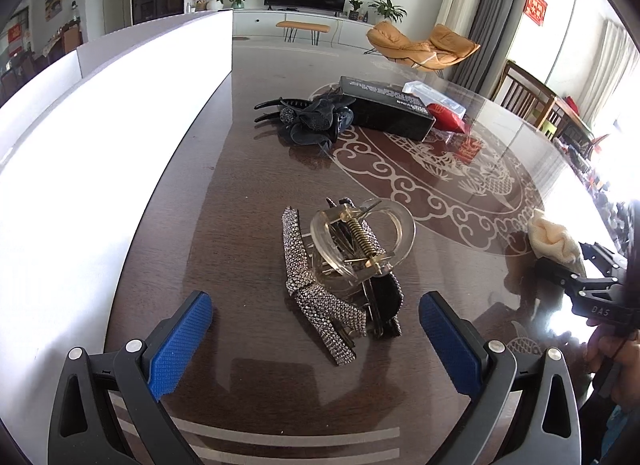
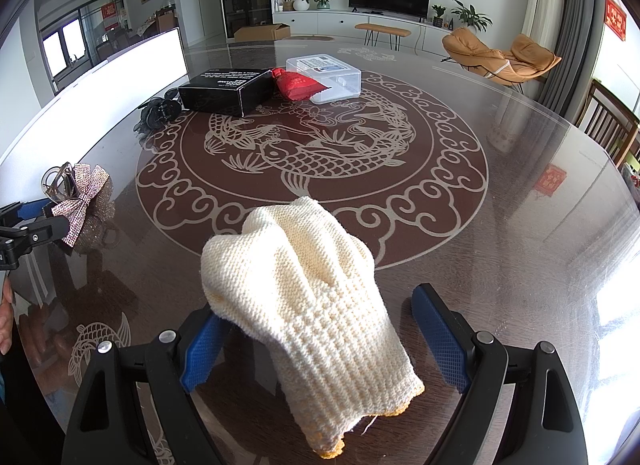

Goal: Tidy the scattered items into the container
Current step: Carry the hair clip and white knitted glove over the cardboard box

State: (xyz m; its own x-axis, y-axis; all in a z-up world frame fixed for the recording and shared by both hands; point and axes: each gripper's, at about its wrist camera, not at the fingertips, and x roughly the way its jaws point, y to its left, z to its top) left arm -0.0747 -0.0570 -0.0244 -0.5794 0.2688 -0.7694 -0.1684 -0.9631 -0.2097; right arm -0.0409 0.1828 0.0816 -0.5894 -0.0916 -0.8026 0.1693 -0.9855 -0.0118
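Note:
A clear claw hair clip [image 1: 360,241] lies on a rhinestone bow clip [image 1: 316,297] on the dark table. My left gripper [image 1: 316,325] is open, its blue pads on either side of the bow, not touching. The pile also shows in the right wrist view [image 2: 80,193]. A cream knitted glove [image 2: 312,297] lies between the open blue pads of my right gripper [image 2: 320,341]; the left pad [image 2: 204,349] is partly hidden under it. The white container [image 1: 100,145] stands at the left, also in the right wrist view [image 2: 120,69].
Further back lie a dark fabric flower clip [image 1: 308,121], a black box [image 2: 228,89], a red pouch [image 2: 298,85] and a clear plastic box [image 2: 324,73]. The round table has a glass top with a fish pattern [image 2: 312,153]. Chairs [image 2: 612,125] stand at the right.

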